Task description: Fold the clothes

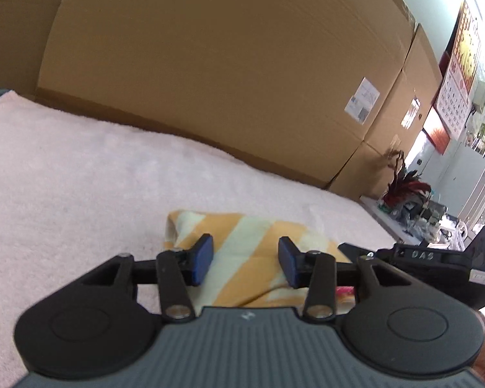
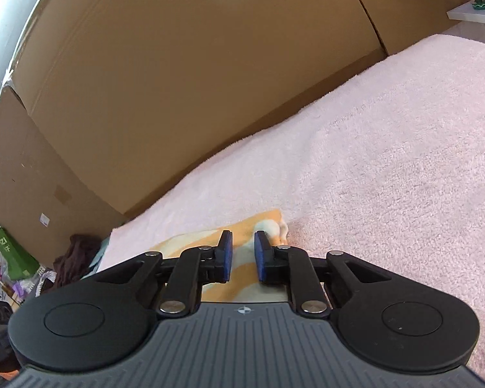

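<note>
A folded orange and pale-yellow striped garment (image 1: 242, 252) lies on a pink fluffy blanket (image 1: 80, 174). My left gripper (image 1: 245, 260) hovers over the garment's near part, open, nothing between its blue pads. The right gripper's black body shows at the right edge of the left wrist view. In the right wrist view the same garment (image 2: 242, 226) lies under my right gripper (image 2: 242, 255), whose blue pads stand a small gap apart with nothing held. The garment's near part is hidden by both gripper bodies.
Large cardboard boxes (image 1: 229, 64) stand along the blanket's far edge. A side table with a red plant (image 1: 404, 190) and clutter is at the right. Dark cloth (image 2: 74, 255) and a green bag (image 2: 13, 252) lie off the blanket's left end.
</note>
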### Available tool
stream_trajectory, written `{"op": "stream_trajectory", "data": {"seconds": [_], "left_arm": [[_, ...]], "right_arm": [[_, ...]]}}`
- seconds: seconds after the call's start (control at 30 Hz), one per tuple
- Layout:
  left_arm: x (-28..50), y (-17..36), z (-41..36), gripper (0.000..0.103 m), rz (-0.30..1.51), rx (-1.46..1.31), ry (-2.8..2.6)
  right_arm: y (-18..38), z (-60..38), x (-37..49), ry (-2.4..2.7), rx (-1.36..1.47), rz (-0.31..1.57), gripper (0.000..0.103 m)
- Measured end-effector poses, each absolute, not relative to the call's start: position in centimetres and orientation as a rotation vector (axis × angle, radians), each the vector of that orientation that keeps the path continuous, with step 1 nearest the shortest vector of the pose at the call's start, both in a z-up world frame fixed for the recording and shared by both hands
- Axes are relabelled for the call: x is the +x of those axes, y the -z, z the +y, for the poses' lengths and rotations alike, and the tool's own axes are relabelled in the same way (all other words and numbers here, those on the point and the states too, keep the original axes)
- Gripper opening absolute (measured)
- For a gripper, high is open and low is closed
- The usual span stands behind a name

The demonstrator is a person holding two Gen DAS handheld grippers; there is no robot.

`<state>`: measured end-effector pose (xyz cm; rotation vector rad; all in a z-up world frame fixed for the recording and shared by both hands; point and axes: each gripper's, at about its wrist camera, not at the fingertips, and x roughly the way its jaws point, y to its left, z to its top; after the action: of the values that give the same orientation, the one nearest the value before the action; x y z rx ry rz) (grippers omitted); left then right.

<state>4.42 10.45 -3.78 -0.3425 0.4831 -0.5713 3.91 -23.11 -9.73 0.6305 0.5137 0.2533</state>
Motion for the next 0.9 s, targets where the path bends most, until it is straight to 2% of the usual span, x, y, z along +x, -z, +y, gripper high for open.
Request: {"op": "stream_trajectory", "data": {"seconds": [0.03, 0.13, 0.23, 0.27, 0.3, 0.47, 0.53, 0.57, 0.63, 0.77, 0.9], "left_arm": [[4.4, 3.8, 10.6, 0.053, 0.484, -0.341, 0.575], [4.1, 3.6, 11.0, 0.053, 0.478, -0.340, 0.583], [3.4, 4.1, 11.1, 0.053, 0.472, -0.315, 0.574], [3.2, 4.3, 11.1, 0.053, 0.468, -0.304, 0.567], [3.0, 4.5, 11.1, 0.053, 0.465, -0.292, 0.560], [2.3, 4.9, 12.1, 0.055, 0.470, -0.317, 0.553], [1.8, 5.3, 12.2, 0.060, 0.468, -0.306, 0.540], [1.9, 5.4, 12.4, 0.063, 0.478, -0.322, 0.540], [2.1, 5.7, 12.8, 0.063, 0.500, -0.364, 0.544], [1.6, 5.4, 13.7, 0.063, 0.505, -0.354, 0.525], [1.2, 5.1, 14.7, 0.061, 0.509, -0.342, 0.504]], "right_arm": [[9.5, -23.2, 3.4, -0.249, 0.613, 0.503, 0.012], [8.6, -23.6, 1.0, -0.264, 0.598, 0.441, 0.018], [8.5, -22.9, -1.1, -0.364, 0.566, 0.430, 0.017], [8.7, -22.4, -1.5, -0.370, 0.519, 0.439, 0.015], [9.0, -22.1, -2.1, -0.360, 0.472, 0.421, 0.008], [8.7, -22.1, -2.9, -0.330, 0.426, 0.412, 0.004], [8.3, -21.8, -3.3, -0.321, 0.387, 0.402, 0.014], [8.2, -21.6, -3.5, -0.323, 0.361, 0.396, 0.013], [8.8, -21.1, -3.4, -0.312, 0.308, 0.421, 0.009], [9.3, -21.5, -4.1, -0.308, 0.280, 0.390, 0.008], [8.4, -22.3, -5.1, -0.286, 0.281, 0.341, 0.015]]}}
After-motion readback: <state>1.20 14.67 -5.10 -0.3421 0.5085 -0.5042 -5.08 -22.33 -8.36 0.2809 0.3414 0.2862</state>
